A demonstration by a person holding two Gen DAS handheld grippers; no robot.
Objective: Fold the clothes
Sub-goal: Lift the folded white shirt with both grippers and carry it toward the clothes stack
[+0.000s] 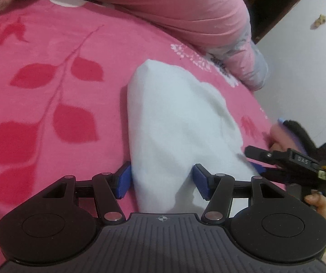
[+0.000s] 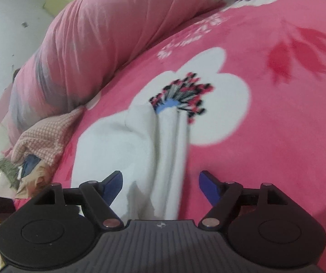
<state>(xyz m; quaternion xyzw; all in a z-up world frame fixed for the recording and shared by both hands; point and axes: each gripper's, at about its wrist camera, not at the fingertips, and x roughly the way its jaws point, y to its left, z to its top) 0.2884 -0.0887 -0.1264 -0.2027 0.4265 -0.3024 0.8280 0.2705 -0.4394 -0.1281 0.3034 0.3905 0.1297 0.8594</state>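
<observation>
Left wrist view: left gripper (image 1: 161,182) clenched on soft white cloth garment (image 1: 181,122) atop pink floral blanket (image 1: 49,91). Right gripper (image 2: 160,187) released, cloth betw. jaws; folds may slump apart.

Garment (image 1: 176,122) on the bedspread (image 1: 56,45), rolled quilt (image 1: 174,6) behind it, clothes heap (image 2: 37,145) at its left.

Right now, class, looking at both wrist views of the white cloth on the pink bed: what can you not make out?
- White cloth, near end: left wrist view, hidden under the left claw.
- Same cloth's folds: right wrist view, smeared by motion blur; layers uncountable.
- Right claw: left wrist view, its tips blurred against the cloth.
- Patterned fabric pile: right wrist view, partly hidden behind the claw body; items unclear.
</observation>
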